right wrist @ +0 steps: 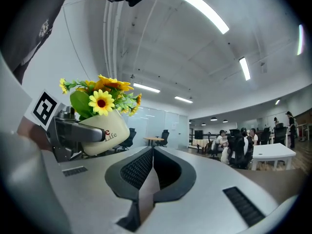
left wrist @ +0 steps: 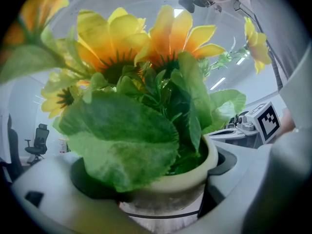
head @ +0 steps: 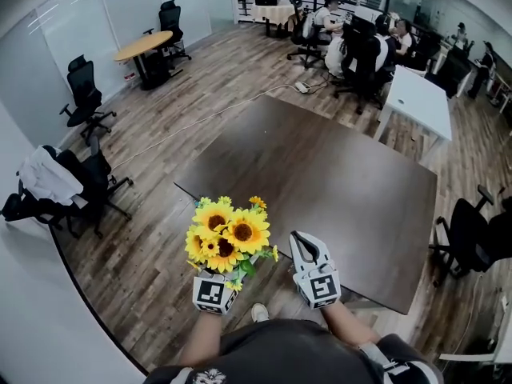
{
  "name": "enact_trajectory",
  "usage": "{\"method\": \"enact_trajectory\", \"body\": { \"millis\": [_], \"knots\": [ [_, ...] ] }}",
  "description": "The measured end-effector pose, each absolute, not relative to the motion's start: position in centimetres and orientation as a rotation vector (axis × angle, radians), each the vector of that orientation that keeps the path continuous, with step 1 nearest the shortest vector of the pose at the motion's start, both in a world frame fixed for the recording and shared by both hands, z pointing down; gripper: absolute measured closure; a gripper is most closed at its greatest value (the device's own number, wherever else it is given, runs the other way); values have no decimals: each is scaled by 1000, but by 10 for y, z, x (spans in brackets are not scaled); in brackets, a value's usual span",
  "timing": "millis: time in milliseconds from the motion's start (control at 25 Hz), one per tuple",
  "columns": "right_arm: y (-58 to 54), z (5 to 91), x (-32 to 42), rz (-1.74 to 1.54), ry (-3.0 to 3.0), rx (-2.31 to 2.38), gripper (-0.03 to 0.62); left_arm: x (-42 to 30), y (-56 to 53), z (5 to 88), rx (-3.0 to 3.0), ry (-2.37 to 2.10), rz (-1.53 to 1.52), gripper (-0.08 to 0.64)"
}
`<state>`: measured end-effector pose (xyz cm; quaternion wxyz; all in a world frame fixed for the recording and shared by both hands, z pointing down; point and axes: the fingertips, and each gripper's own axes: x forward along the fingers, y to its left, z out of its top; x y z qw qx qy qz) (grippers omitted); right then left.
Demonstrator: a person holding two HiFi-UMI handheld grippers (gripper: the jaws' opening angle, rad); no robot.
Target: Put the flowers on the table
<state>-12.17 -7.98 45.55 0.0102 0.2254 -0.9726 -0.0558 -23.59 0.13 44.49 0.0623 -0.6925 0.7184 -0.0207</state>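
While the flowers hang in the air with nothing under them, the step in hand looks like the carry toward the table (head: 336, 182), whose broad dark top spreads from about 12 to 2 o'clock ahead of the person. The flowers (head: 226, 232), a bunch of yellow sunflowers with large green leaves, sit at roughly 11 o'clock from the person's body, close to the table's near edge; whether they are over the top or over the floor is hard to tell. They stand upright in a small cream pot (left wrist: 187, 177). The left gripper (left wrist: 155, 191) has its jaws clamped on the sides of that pot, one jaw on each side below the rim. The right gripper (right wrist: 152, 152) is held just beside it at about 1 o'clock, jaws pressed together with nothing between them. The next move probably calls for a reach forward over the table, then lowering the pot level until its base rests flat before the jaws let go.
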Motion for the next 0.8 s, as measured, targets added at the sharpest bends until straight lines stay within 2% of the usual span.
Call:
{"method": "enact_trajectory", "body": {
  "millis": [560, 800],
  "knots": [
    [-83, 488, -112, -155, -2885, 975, 568, -233, -37, 481, -2325, 1974, -31, 9],
    [-148, 489, -79, -127, -2836, 1057, 568, -209, -105, 474, -2385, 1920, -20, 9]
  ]
}}
